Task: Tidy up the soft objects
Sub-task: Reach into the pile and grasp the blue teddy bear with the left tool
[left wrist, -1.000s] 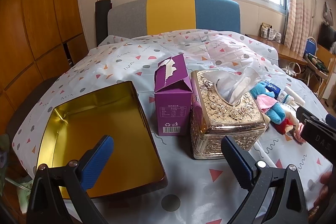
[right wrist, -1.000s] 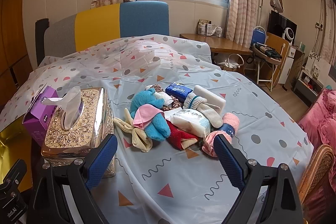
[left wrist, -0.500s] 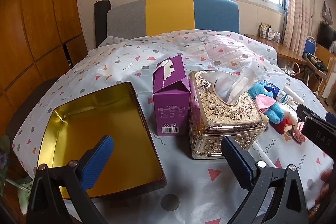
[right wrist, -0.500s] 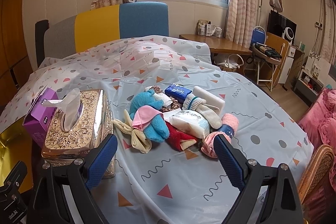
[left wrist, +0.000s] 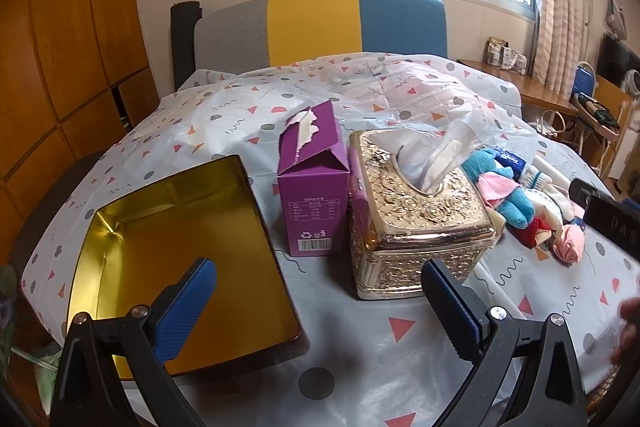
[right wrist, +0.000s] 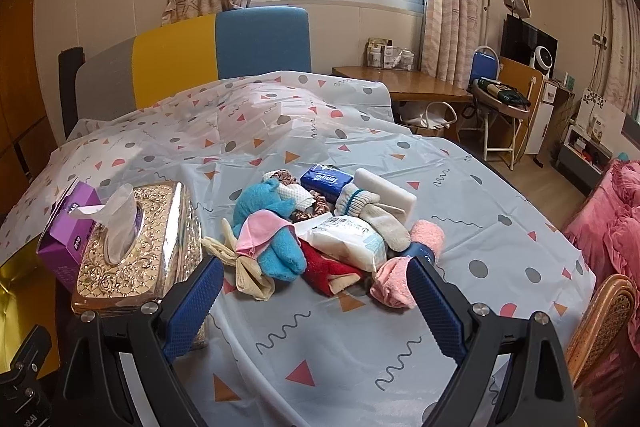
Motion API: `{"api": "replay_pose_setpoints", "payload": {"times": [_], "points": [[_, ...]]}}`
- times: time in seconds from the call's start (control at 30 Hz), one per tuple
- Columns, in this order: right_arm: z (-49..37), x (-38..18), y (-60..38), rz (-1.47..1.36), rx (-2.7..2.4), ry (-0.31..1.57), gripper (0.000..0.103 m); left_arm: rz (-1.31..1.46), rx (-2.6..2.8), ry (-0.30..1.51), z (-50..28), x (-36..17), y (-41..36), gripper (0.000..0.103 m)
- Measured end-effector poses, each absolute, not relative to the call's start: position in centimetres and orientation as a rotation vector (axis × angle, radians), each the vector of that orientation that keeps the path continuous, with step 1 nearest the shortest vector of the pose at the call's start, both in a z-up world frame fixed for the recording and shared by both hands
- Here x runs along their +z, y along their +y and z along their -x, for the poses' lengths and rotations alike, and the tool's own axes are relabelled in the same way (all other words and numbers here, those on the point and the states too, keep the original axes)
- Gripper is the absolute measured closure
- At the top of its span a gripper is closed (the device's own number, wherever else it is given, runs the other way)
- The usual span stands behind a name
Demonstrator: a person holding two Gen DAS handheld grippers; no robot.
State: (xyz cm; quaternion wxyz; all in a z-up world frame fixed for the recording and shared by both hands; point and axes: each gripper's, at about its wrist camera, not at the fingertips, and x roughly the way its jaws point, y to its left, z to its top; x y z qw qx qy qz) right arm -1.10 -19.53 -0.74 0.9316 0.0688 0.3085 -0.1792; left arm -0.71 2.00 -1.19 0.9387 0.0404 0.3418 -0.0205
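While both the left claw (left wrist: 316,303) and right claw (right wrist: 314,301) hang wide open and empty, reach the right one for the nearest pink sock (right wrist: 390,281) at 1 o'clock. Pinch one piece only from the pile (right wrist: 332,227) at 12 on the table (right wrist: 340,351); the tin (left wrist: 176,251), likely its home, waits at 10 o'clock in the left view.

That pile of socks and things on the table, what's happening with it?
A person holds two grippers, both open and empty. The right gripper faces the pile of soft things; the left gripper hangs near the open gold tin. Nothing has been sorted yet; the tin looks empty.
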Motion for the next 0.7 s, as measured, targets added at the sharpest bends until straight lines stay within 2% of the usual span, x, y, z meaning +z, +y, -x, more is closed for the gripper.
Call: {"api": "replay_pose_setpoints", "payload": {"times": [0.23,0.47,0.7], "points": [[-1.2,-0.9,-26.1,-0.351,-0.303,0.691,0.009,-0.021,-0.364,0.816,-0.3,-1.6,0.5,0.0],[-1.7,-3.4,-34.1,-0.526,-0.417,0.69,0.009,-0.15,-0.569,0.8,-0.2,-1.1,-4.3,0.0],[0.1,-5.3,-38.7,-0.734,-0.484,0.645,0.009,-0.117,-0.696,0.8,-2.9,1.1,-9.4,0.0]]}}
